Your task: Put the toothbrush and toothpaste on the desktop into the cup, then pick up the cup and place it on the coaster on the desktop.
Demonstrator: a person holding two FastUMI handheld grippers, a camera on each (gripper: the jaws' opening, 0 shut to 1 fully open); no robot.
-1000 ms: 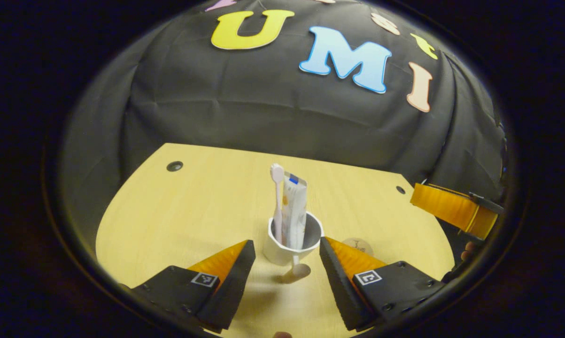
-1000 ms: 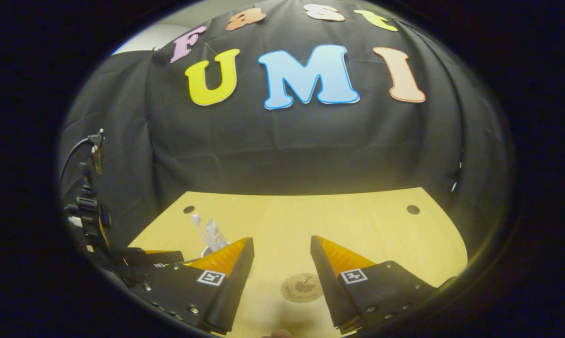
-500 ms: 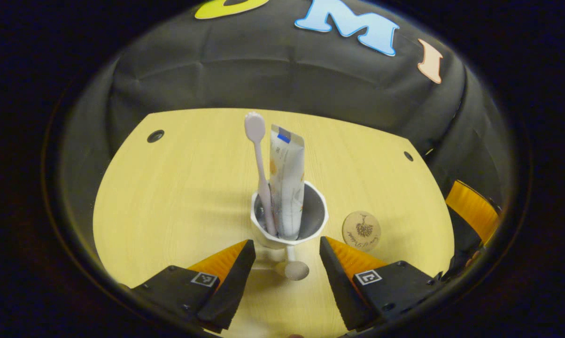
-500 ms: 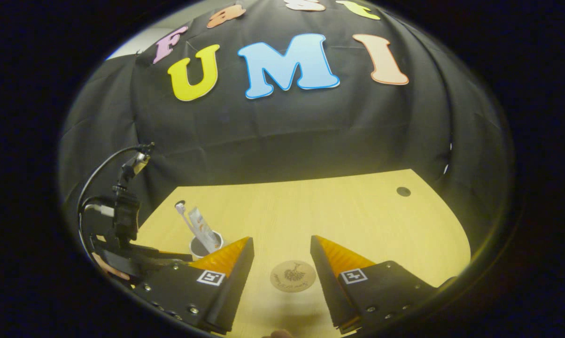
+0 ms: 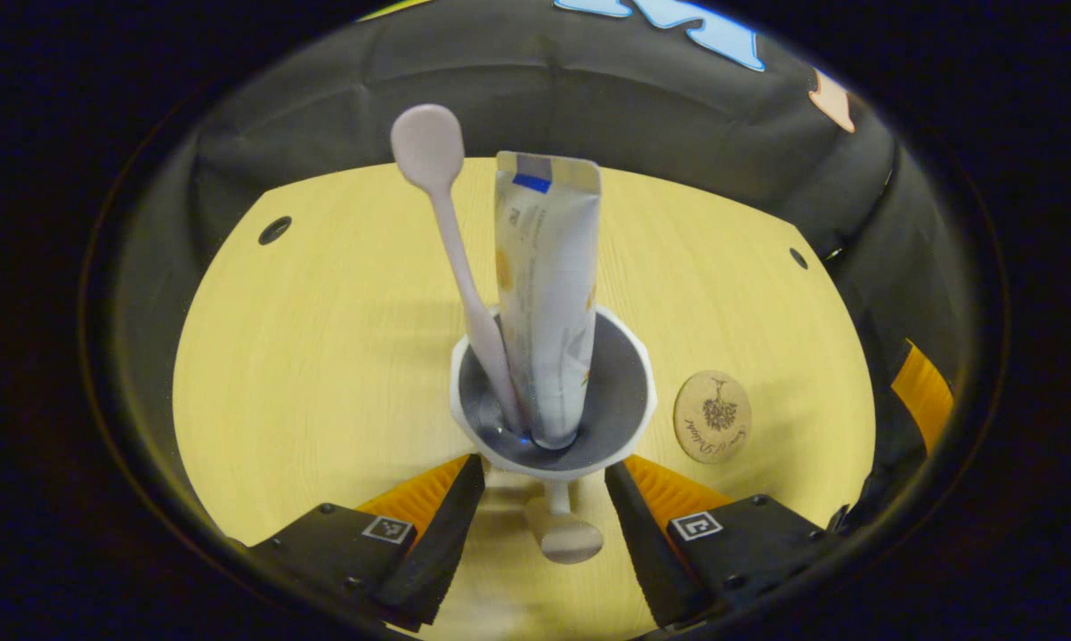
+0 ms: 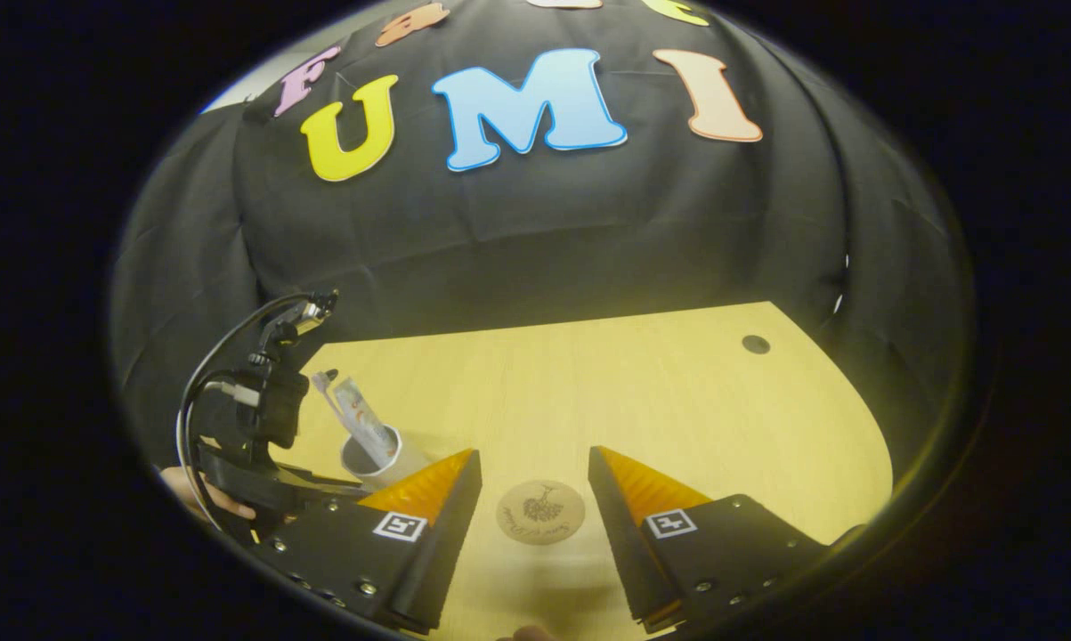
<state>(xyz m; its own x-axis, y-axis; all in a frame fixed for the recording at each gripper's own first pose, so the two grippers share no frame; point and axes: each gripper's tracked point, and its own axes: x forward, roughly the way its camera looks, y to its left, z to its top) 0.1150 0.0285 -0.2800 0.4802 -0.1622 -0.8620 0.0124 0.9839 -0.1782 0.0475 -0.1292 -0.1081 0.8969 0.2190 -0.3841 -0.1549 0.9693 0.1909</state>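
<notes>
Left gripper point(image 5: 544, 481): jaws wide apart, holding nothing, tips flanking the cup's point(image 5: 553, 445) near rim. Cup stands on counter point(image 5: 321, 356) w/ toothbrush point(image 5: 450, 223) and toothpaste point(image 5: 548, 294) upright inside. Coaster point(image 5: 712, 417) just right of cup, apart. Right gripper point(image 6: 535, 485): jaws wide apart, empty, coaster between tips.

A recording booth: black cloth wall point(image 6: 535, 240) drapes behind a pale wood-grain desktop point(image 6: 642, 401) with cable holes point(image 6: 755, 344), and a cabled handheld gripper rig point(image 6: 250, 418) works at its edge.
</notes>
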